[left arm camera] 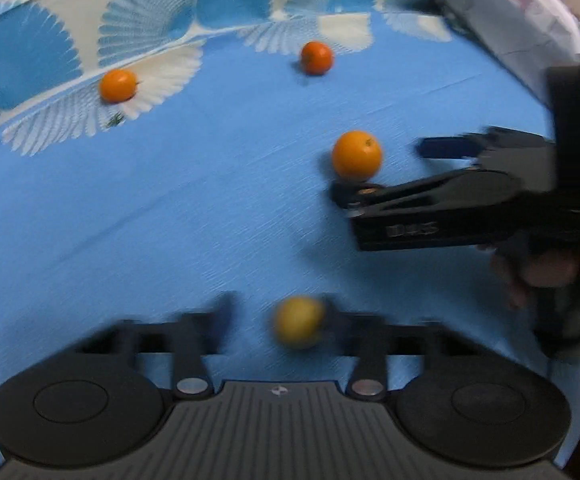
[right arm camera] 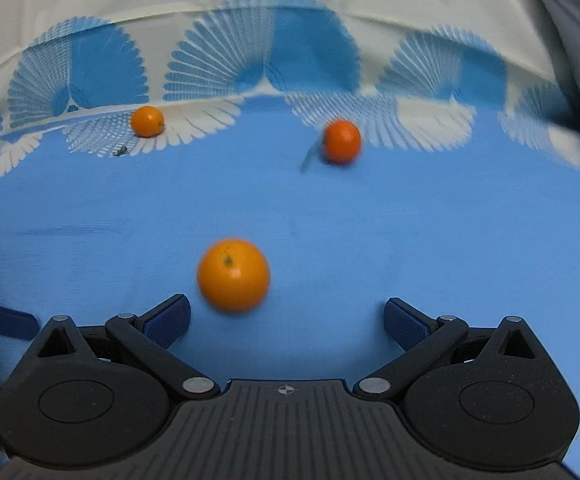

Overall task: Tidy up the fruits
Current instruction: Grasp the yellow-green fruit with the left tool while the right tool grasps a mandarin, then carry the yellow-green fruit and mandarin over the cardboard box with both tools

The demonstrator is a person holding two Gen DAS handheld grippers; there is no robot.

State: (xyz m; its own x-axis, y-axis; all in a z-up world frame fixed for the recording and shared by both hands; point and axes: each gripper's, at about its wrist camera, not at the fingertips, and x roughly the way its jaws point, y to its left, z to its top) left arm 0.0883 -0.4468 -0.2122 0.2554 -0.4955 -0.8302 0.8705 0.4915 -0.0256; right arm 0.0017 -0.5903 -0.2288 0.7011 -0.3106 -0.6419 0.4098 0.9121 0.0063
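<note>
The left gripper [left arm camera: 276, 316] is spread wide, with a blurred yellow fruit [left arm camera: 299, 321] between its fingers, close to the right one; contact cannot be told. The right gripper [right arm camera: 287, 316] is also wide apart over the blue cloth [right arm camera: 90, 240], with an orange [right arm camera: 233, 275] just ahead, nearer its left finger and untouched. Two more oranges [right arm camera: 147, 121] [right arm camera: 342, 141] lie well ahead.

Your left gripper [left arm camera: 278, 320] has a fruit [left arm camera: 299, 322] between its fingers; nearest orange [right arm camera: 233, 275] lies ahead of your right gripper [right arm camera: 286, 320]; two oranges [right arm camera: 147, 121] [right arm camera: 341, 141] beyond.
</note>
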